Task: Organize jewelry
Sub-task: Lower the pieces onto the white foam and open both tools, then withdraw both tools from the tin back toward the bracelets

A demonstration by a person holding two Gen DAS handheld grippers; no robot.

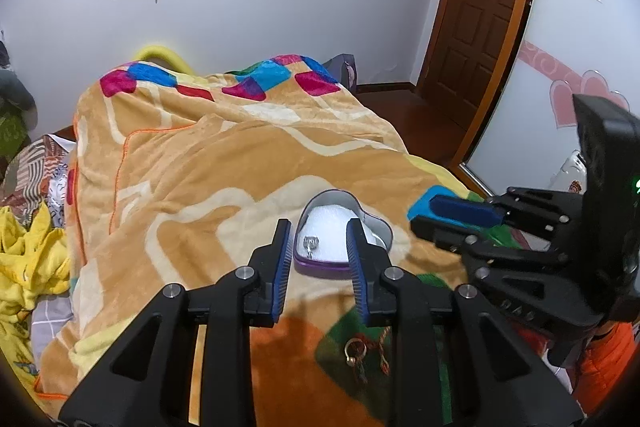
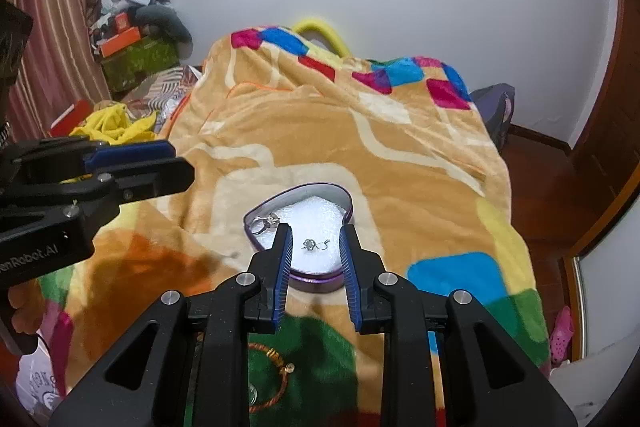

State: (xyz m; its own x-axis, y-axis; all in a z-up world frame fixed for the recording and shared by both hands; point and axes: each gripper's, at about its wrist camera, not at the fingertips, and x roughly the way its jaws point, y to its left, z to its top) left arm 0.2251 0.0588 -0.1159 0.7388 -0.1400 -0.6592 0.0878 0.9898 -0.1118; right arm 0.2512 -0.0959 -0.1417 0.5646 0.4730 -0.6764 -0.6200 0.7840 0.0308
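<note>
A purple heart-shaped tin (image 1: pixel 325 269) with white foam lining lies on the bed blanket; it also shows in the right wrist view (image 2: pixel 316 279). Silver earrings (image 2: pixel 314 245) and a silver ring (image 2: pixel 264 222) lie on the foam; one silver piece (image 1: pixel 311 244) shows in the left wrist view. A gold ring and a red-gold cord bracelet (image 1: pixel 366 351) lie on the blanket under my left gripper, and the bracelet (image 2: pixel 272 375) shows under my right gripper. My left gripper (image 1: pixel 320 235) is open and empty just before the tin. My right gripper (image 2: pixel 316 239) is open and empty over the tin's near edge.
The orange patterned blanket (image 1: pixel 224 163) covers the bed. Yellow clothes (image 1: pixel 28 259) lie at the left. The right gripper (image 1: pixel 456 215) shows at the right of the left wrist view; the left gripper (image 2: pixel 132 163) shows at the left of the right wrist view. A wooden door (image 1: pixel 476 3) stands at the back right.
</note>
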